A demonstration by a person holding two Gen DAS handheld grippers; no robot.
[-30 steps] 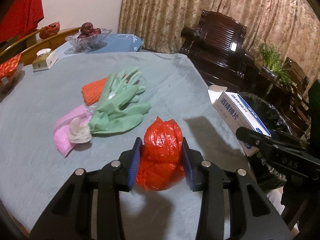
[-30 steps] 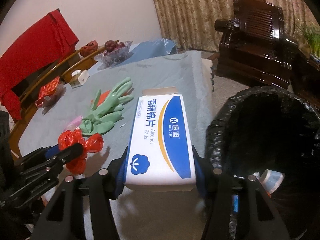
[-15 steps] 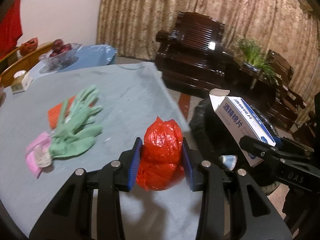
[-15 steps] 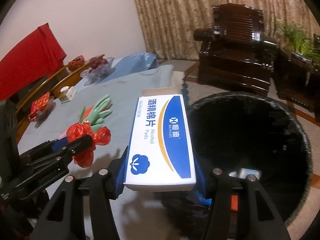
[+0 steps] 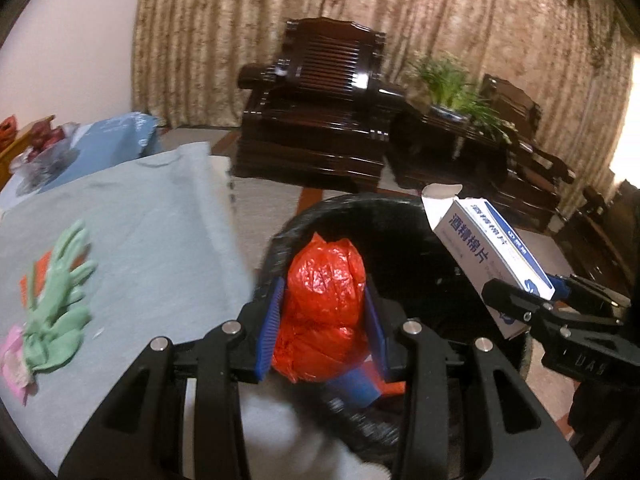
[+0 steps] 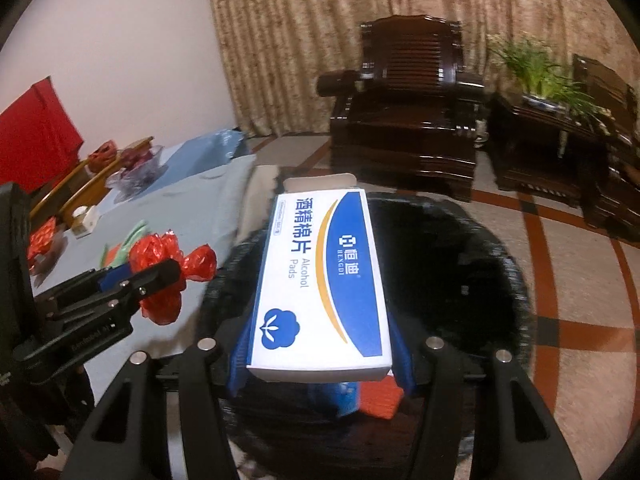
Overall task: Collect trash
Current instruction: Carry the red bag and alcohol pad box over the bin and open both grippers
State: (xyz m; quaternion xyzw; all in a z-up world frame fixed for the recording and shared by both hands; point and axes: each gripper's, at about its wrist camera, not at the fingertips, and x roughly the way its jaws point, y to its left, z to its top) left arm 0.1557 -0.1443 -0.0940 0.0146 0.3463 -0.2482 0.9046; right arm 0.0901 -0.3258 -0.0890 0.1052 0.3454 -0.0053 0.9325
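My left gripper [image 5: 324,320] is shut on a crumpled red plastic bag [image 5: 324,300], held over the near rim of a bin lined with a black bag [image 5: 304,220]. The right wrist view shows my right gripper [image 6: 320,356] shut on a white and blue box of alcohol pads [image 6: 324,276], lying flat above the open bin [image 6: 492,276]. The box [image 5: 488,256] hangs at the right in the left wrist view, and the red bag [image 6: 160,256] sits at the left in the right wrist view. Some trash lies in the bin's bottom.
A table under a grey-blue cloth [image 5: 152,240] stands left of the bin, with green rubber gloves [image 5: 60,292], an orange item and a pink one on it. Dark wooden armchairs [image 5: 320,120] and a potted plant [image 5: 456,84] stand behind, before a curtain.
Both grippers have swung right, off the table and over the bin, each still gripping its item. The table and gloves have slid to the left of both views.
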